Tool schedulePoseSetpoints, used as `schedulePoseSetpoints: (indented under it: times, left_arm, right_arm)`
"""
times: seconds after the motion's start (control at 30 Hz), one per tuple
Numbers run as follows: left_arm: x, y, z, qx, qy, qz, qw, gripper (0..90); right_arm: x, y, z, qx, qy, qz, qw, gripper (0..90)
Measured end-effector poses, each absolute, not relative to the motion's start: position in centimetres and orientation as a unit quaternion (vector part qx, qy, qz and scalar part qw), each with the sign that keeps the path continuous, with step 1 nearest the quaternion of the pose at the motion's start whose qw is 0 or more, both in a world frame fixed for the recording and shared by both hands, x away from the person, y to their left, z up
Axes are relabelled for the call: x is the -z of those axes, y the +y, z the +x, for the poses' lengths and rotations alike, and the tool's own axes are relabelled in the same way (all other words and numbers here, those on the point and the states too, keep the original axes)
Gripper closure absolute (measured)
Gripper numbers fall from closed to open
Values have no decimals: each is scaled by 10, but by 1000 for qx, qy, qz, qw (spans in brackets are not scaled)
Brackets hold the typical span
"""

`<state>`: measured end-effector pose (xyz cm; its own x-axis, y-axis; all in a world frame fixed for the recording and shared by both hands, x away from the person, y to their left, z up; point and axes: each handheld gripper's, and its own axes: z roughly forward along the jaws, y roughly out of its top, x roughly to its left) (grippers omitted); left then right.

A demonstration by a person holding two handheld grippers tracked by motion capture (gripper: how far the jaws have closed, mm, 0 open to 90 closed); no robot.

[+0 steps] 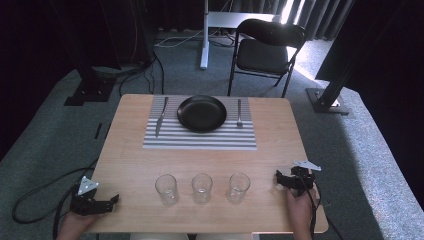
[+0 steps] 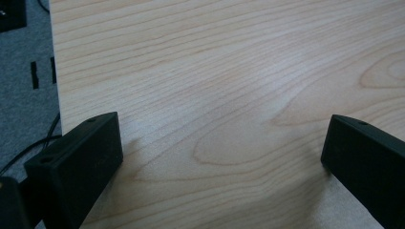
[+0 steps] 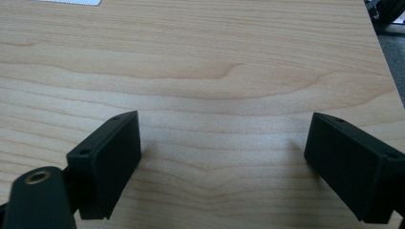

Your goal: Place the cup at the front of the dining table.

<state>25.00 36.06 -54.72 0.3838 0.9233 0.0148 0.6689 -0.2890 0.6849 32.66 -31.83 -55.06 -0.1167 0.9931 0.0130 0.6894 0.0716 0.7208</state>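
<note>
Three clear empty glasses stand in a row near the table's front edge: left [image 1: 166,189], middle [image 1: 202,187], right [image 1: 238,187]. Farther back a black plate [image 1: 201,113] sits on a grey striped placemat [image 1: 200,140], with a knife [image 1: 161,116] to its left and a fork [image 1: 239,113] to its right. My left gripper [image 1: 111,201] rests at the front left corner, open, its jaws wide apart over bare wood [image 2: 222,129]. At the front right my right gripper [image 1: 280,179] is open too, with only wood between its jaws [image 3: 222,133].
The wooden table [image 1: 130,165] stands on grey carpet. A black folding chair [image 1: 265,50] and a white stand [image 1: 205,35] are beyond its far edge. Black frame posts [image 1: 330,95] flank the table, and cables [image 1: 35,200] lie on the floor at the left.
</note>
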Motion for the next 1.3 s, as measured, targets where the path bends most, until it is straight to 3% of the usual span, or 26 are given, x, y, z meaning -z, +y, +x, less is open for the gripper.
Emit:
schedulePoseSetpoints:
  times: [0.67,1.3]
  left_arm:
    - [545,362,252,-196,495,792,299,8]
    - [534,351,241,-169,451,804,348,34]
  right_arm:
    - [551,-318,327,-297,686,613,256,117]
    - [551,-318,327,-297,686,613,256,117]
